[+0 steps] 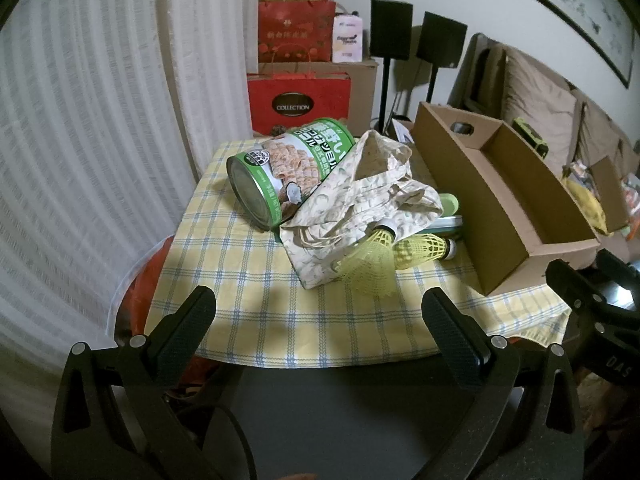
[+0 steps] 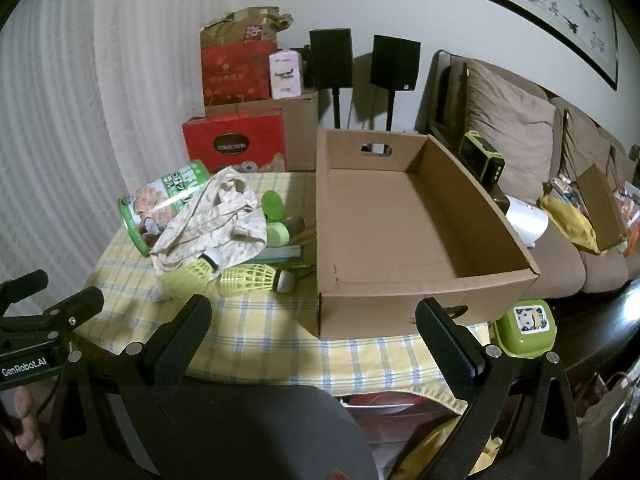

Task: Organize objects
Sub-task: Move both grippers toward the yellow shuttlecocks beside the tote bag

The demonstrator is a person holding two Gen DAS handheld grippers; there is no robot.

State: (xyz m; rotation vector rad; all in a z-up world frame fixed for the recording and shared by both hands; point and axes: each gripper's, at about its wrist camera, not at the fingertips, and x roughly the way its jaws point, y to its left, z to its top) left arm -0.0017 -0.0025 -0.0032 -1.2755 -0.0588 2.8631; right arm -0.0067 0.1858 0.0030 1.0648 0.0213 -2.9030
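Observation:
A small table with a yellow checked cloth holds a pile of things. A green can lies on its side. A patterned cloth bag is draped over it. Two yellow shuttlecocks lie in front, beside a book and green-capped bottles. An open, empty cardboard box stands on the right. My left gripper is open and empty at the table's near edge. My right gripper is open and empty before the box.
Red gift bags and cartons are stacked behind the table, with two black speakers on stands. A brown sofa with cushions and clutter runs along the right. A green lidded container sits by the box's right corner.

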